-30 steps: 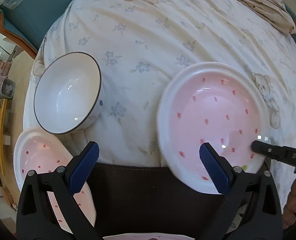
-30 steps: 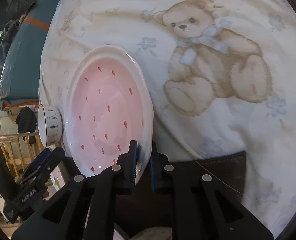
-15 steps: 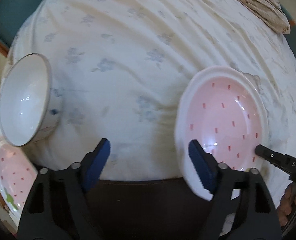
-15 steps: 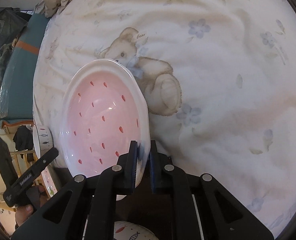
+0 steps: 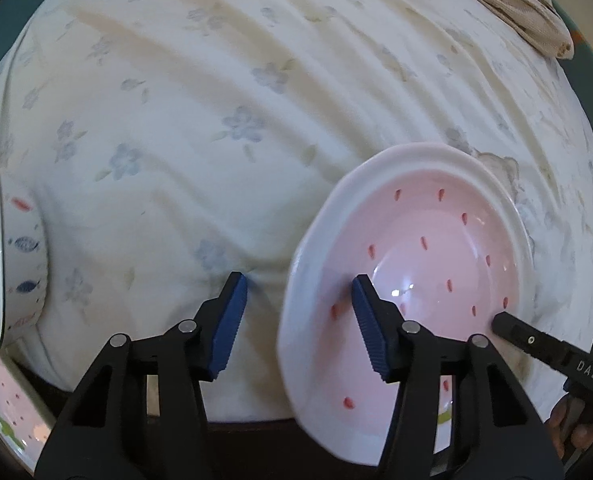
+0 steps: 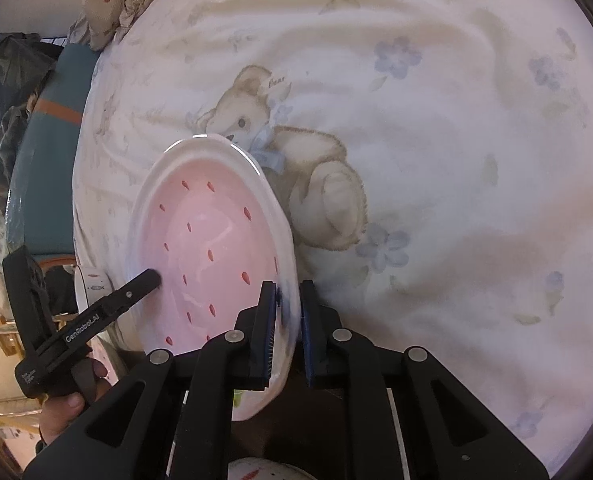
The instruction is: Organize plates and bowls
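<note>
The plate (image 6: 212, 248) lies on the bed (image 6: 456, 160), its near rim clenched in the right gripper (image 6: 286, 320) while the left gripper (image 5: 296, 320), jaws closing, straddles the opposite rim without pressing it.

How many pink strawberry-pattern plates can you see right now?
2. One pink plate lies on the bedsheet, its rim clamped by the right gripper, with the left gripper closing over its opposite rim. A second plate sits at the lower left edge. Others may be hidden.
</note>
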A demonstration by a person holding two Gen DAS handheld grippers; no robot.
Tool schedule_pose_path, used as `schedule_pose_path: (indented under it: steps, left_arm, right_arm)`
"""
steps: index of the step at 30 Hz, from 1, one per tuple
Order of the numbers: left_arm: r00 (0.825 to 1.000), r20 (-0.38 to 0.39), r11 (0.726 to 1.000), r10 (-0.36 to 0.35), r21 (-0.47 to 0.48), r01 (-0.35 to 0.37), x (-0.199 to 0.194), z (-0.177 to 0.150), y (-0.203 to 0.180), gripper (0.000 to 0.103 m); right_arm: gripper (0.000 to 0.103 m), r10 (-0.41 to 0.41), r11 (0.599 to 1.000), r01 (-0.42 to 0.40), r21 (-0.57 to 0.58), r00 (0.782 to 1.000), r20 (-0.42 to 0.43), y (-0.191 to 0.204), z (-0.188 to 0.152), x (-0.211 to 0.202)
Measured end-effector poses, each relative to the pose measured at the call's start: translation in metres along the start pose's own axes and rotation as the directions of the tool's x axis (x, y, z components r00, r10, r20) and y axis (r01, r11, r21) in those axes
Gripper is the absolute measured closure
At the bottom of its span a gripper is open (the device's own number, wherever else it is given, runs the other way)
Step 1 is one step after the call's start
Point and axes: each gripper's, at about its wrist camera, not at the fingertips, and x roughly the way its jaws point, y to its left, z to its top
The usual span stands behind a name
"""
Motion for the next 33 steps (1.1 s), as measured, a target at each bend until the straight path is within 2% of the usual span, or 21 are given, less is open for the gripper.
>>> schedule_pose_path:
  steps: [4, 8, 12, 15, 20, 23, 28, 33]
  left_arm:
    - [1.0, -0.015, 0.999, -0.02, 0.032, 0.021, 0.008, 0.014, -0.013, 0.052]
    - [1.0, -0.003, 0.998, -0.03, 0.052, 0.03, 0.009, 0.017, -0.024, 0.057]
    - [0.999, 0.012, 0.998, -0.053, 0.031, 0.053, 0.005, 0.012, -0.016, 0.069]
    - [0.999, 0.019, 0.998, -0.047, 0.033, 0.047, 0.002, 0.007, -0.016, 0.071]
    - [0.998, 0.03, 0.998, -0.059, 0.01, 0.059, -0.008, 0.001, -0.013, 0.08]
    - [0.996, 0.044, 0.997, -0.074, 0.0, 0.074, -0.019, 0.0, -0.01, 0.081]
    - [0.993, 0.062, 0.995, -0.097, -0.015, 0.099, -0.043, -0.009, 0.006, 0.086]
    - [0.99, 0.086, 0.993, -0.108, -0.045, 0.112, -0.061, -0.023, 0.02, 0.086]
  right_arm:
    - [0.087, 0.003, 1.0, -0.003, 0.004, 1.0, 0.002, 0.001, 0.001, 0.003]
    - [0.083, -0.023, 0.999, 0.024, -0.024, 1.0, 0.005, 0.005, -0.001, 0.008]
    - [0.081, -0.051, 0.997, 0.052, -0.053, 0.998, 0.019, 0.009, -0.003, 0.008]
    - [0.081, -0.054, 0.995, 0.057, -0.087, 0.998, 0.033, 0.012, -0.005, 0.006]
    - [0.085, -0.008, 0.992, 0.018, -0.125, 0.997, 0.079, 0.012, -0.008, -0.007]
    - [0.087, 0.022, 0.99, -0.008, -0.142, 0.995, 0.094, 0.016, -0.009, -0.016]
    - [0.087, 0.023, 0.985, -0.008, -0.171, 0.996, 0.087, 0.022, -0.015, -0.021]
    - [0.087, 0.032, 0.979, -0.014, -0.204, 0.996, 0.089, 0.034, -0.023, -0.028]
